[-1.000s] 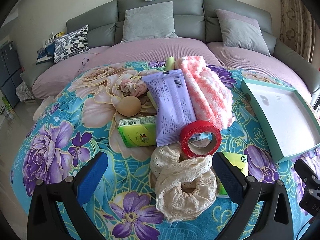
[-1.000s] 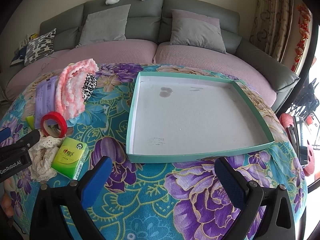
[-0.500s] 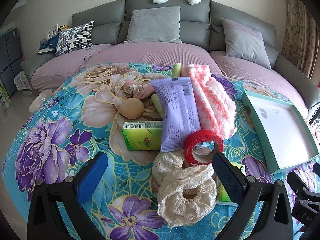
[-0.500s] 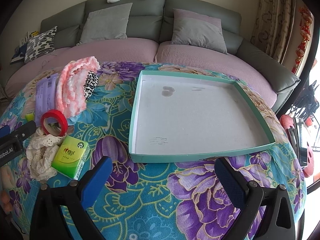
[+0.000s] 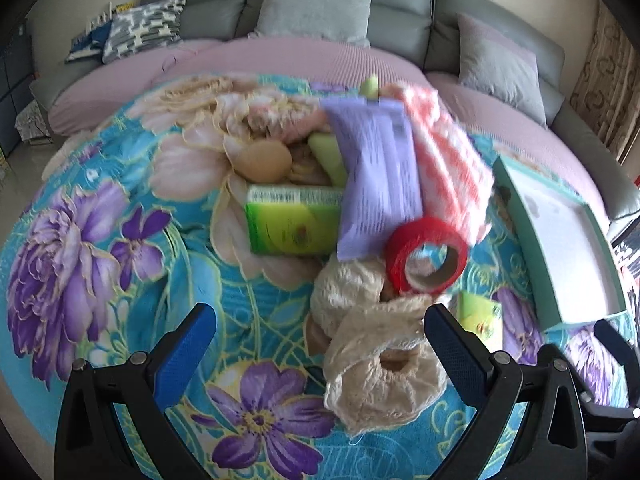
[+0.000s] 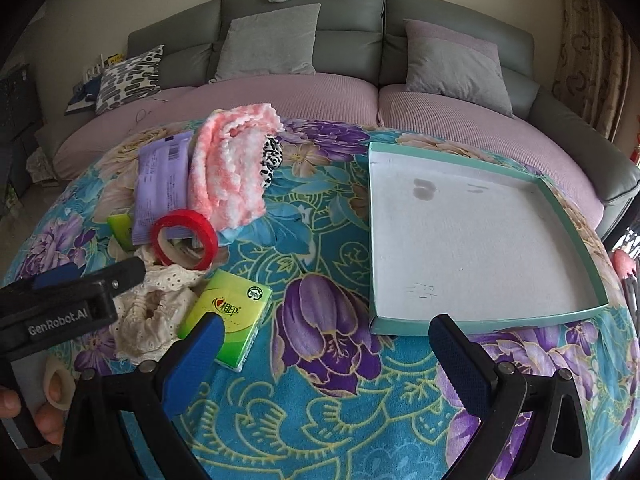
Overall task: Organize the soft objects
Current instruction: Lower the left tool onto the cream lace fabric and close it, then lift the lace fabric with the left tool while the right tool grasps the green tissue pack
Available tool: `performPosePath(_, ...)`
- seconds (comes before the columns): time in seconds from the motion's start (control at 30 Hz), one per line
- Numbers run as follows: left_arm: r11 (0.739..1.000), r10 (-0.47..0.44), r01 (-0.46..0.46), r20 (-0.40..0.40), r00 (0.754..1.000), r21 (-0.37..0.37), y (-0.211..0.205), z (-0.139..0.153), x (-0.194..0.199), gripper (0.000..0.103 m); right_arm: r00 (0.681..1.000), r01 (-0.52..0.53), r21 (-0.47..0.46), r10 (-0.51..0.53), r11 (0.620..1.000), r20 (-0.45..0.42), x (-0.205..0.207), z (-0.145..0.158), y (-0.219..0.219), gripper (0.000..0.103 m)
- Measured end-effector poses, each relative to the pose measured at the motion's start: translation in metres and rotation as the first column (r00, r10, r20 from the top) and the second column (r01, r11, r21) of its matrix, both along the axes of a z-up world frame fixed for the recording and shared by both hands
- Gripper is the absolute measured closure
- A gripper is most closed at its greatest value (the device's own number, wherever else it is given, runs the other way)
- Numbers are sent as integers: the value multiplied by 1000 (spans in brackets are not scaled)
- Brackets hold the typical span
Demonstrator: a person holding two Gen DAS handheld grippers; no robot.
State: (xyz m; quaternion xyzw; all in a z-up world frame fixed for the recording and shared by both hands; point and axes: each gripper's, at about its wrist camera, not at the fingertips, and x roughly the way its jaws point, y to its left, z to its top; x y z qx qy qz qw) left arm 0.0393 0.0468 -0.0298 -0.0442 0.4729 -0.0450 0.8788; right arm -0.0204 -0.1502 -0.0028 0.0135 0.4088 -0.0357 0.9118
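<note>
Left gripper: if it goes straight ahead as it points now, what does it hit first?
Probably the cream lace scrunchie, lying just ahead of the open left gripper toward its right finger. Red tape roll sits behind it. Depth is uncertain.

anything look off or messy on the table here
Yes: the tray holds nothing, while everything sits heaped to its left. A red tape roll leans tilted on the lace fabric, not a soft thing like the pink knit nearby.

**Pile at the left, tray at the right**

On the floral blue tablecloth (image 6: 328,420) the cream lace scrunchies (image 5: 384,364) lie nearest. Behind them the red tape roll (image 5: 426,256) leans on the lilac plastic packet (image 5: 378,176), the pink-and-white knitted cloth (image 6: 228,168) to its right. The teal-rimmed shallow tray (image 6: 480,322) lies well apart, right; the grey sofa (image 6: 360,20) stands behind.
</note>
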Motion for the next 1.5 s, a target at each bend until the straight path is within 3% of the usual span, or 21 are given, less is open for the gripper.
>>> performPosePath(0.2,997,-78,78,-85,993,-9,-15,-21,3,14,1000,8,-2,-8,1000,-17,2,-3,-1,0)
performPosePath(0.43,989,-140,142,-67,988,28,-33,-24,-3,26,1000,4,-17,-5,1000,-21,2,-5,1,0)
performPosePath(0.5,985,-172,173,-58,983,0,-37,-21,-6,46,1000,6,-21,-7,1000,-21,2,-5,2,0)
performPosePath(0.6,978,-206,204,-51,977,-42,-41,-17,-11,62,1000,4,-29,-5,1000,-22,2,-5,4,0)
performPosePath(0.8,973,-208,204,-25,978,-106,-37,-5,-18,82,1000,7,-37,-7,999,-9,1,-3,5,0)
performPosePath(0.9,972,-204,202,0,979,-118,-32,3,-21,87,1000,8,-40,-7,999,8,0,0,5,0)
performPosePath(1.2,972,-171,182,85,982,-151,-8,24,-20,88,997,-59,-69,62,996,37,0,3,22,0)
performPosePath(1.5,979,-86,108,136,987,-172,16,40,-23,88,990,-142,-82,142,986,-10,9,-18,48,0)
